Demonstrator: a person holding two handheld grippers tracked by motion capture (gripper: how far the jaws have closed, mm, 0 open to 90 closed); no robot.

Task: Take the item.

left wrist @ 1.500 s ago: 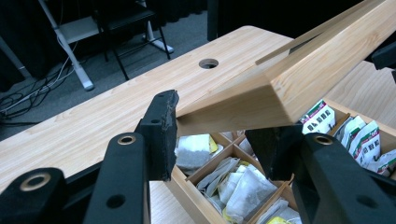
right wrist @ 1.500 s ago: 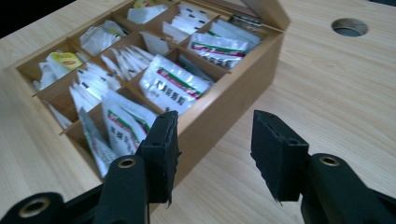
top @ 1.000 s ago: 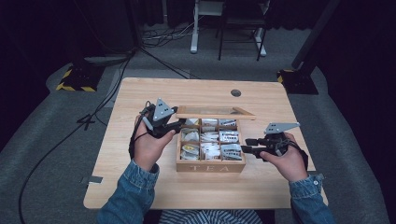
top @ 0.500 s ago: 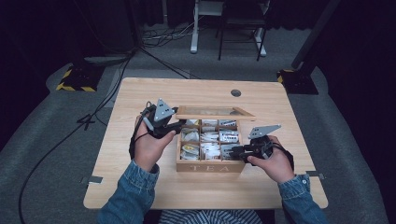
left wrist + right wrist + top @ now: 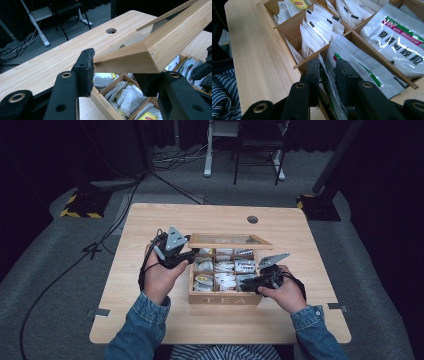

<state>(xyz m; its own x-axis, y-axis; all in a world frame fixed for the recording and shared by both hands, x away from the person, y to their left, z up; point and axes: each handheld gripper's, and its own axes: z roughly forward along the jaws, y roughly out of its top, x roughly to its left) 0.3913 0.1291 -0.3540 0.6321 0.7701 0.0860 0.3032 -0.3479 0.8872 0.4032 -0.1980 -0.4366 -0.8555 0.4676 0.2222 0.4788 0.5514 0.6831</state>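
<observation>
On table [image 5: 150, 225], mid-near: wooden tea box [image 5: 225, 298], lid [image 5: 230, 241] raised at far side. Left gripper [image 5: 113, 72] fingers clamp lid's left corner. Right gripper [image 5: 327, 75] fingers just closing around sachet [image 5: 329, 87] in near-right compartment.

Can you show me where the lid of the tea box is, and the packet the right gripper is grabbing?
lid [image 5: 160, 50], left gripper view, its wooden corner.
packet [image 5: 327, 80], right gripper view, its edge between the jaws.
</observation>
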